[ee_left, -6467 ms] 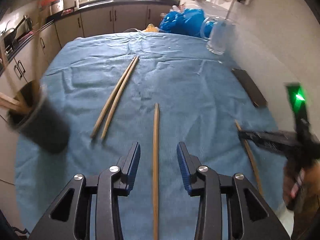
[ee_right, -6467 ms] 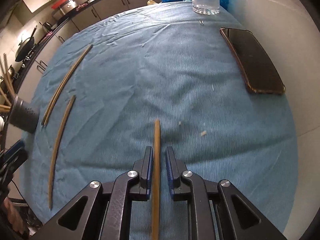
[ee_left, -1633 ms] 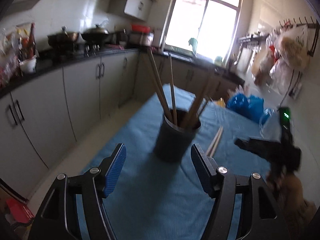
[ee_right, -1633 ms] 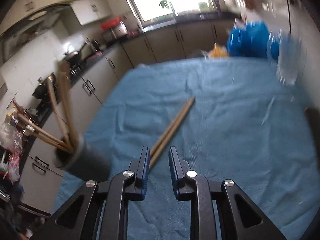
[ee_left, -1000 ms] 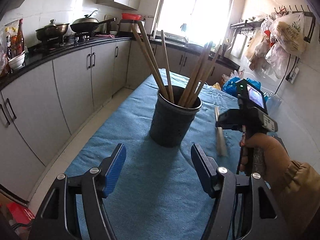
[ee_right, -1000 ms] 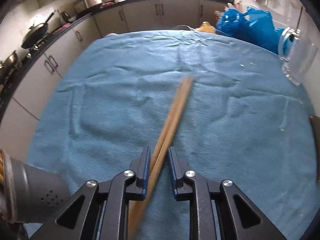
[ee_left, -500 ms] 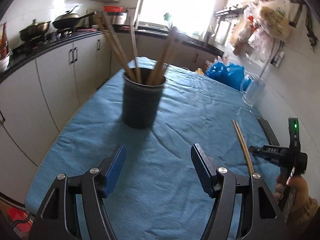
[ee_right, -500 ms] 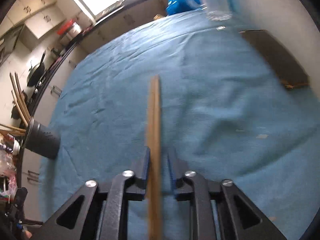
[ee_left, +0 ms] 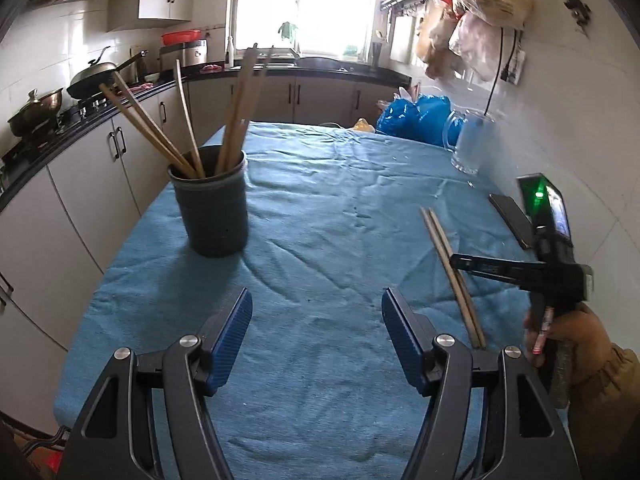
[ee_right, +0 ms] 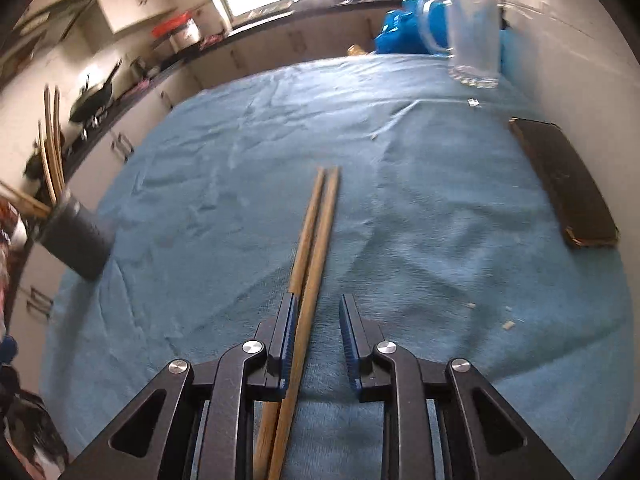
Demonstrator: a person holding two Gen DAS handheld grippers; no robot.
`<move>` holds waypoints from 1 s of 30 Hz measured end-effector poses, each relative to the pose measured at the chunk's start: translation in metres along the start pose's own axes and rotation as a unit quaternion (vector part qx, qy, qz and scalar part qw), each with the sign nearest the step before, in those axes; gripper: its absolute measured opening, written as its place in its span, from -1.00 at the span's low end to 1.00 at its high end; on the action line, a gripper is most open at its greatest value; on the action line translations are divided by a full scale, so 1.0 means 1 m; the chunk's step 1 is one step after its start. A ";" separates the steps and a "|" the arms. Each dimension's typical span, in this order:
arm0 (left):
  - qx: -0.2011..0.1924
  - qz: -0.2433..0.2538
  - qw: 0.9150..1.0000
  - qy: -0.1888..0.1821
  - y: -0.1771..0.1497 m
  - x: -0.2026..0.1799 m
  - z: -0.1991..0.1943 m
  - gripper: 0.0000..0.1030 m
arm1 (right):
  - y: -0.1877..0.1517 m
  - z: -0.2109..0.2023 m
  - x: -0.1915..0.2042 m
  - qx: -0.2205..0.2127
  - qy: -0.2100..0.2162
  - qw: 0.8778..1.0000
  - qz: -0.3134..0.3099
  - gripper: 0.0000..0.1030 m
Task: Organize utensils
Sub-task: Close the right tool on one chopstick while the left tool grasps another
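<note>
A home kitchen: cabinets [ee_left: 100, 160] under a dark counter, pans on a stove [ee_left: 86, 80], a sunlit window [ee_left: 304, 4].

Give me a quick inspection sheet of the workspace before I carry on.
Surface: blue cloth, wrinkled, a few crumbs.
Job's things: chopstick pair between the right gripper's jaws; dark holder upright, holding several chopsticks.
Clutter: phone, glass mug, blue bag along the wall side.
Grippers: left gripper open, empty; right gripper has just been opening, pads not pressing the pair.
Cables: black cord on the wall.
Surroundings: cabinets, pans on the stove, window.
</note>
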State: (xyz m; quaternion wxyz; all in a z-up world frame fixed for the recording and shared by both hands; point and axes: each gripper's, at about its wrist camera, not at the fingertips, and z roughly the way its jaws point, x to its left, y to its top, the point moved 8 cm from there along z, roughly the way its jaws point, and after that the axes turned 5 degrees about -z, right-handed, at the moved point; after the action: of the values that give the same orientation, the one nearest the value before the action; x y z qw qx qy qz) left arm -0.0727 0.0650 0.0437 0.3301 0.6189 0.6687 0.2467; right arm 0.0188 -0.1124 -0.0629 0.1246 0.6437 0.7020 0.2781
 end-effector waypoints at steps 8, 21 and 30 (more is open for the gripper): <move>0.013 -0.001 1.000 -0.003 0.000 -0.003 0.009 0.28 | 0.003 0.007 -0.004 0.009 -0.064 0.997 -0.031 -0.83; 0.085 0.028 0.995 -0.053 0.027 -0.080 0.071 0.28 | 0.005 -0.001 -0.063 0.074 -0.054 0.996 0.013 -0.84; 0.157 0.113 0.979 -0.065 -0.003 -0.160 0.150 0.18 | -0.025 -0.025 -0.084 0.059 -0.011 0.997 0.048 -0.84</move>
State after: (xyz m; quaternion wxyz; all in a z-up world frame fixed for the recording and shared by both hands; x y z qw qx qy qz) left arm 0.0399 -0.1056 -0.0364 0.2416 0.7491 0.6022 0.1333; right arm -0.0035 -0.2003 -0.0720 0.0805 0.6859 0.6839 0.2354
